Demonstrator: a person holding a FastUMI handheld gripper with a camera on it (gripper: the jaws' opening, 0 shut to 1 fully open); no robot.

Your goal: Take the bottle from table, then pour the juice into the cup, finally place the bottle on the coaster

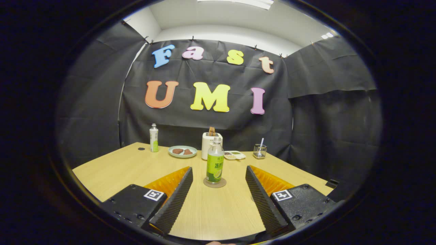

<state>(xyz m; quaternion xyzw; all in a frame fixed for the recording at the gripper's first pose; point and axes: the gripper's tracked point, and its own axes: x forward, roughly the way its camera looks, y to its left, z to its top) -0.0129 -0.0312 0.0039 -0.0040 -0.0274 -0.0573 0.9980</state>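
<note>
- Fingers of the gripper (219,177) stand wide apart over the wooden table (112,170), gripping nothing, with bare tabletop between them.
- Green-labelled juice bottle (215,160) stands upright at 12 o'clock from the fingers, between their tips and a little beyond them, touching neither.
- It sits on a round coaster (215,183), whose rim shows around the bottle's base.
- White toaster (211,144) with a slice poking from its top stands directly behind the bottle, partly hidden by it.
- Pale plate (182,151) holding dark brown food lies at about 11 o'clock from the bottle, beside the toaster.
- Second bottle (154,137), white with a green lower label, stands upright at about 10 o'clock, near the table's far edge; a small dark disc (141,148) lies on the table just to its 9 o'clock side.
- Small white tray (234,155) with bits of food lies at 1 o'clock from the bottle, just beside the toaster.
- Wire-mesh holder (259,151) with a light stick in it stands at about 2 o'clock, beyond the tray.
- No object lies between the fingertips and the bottle.
</note>
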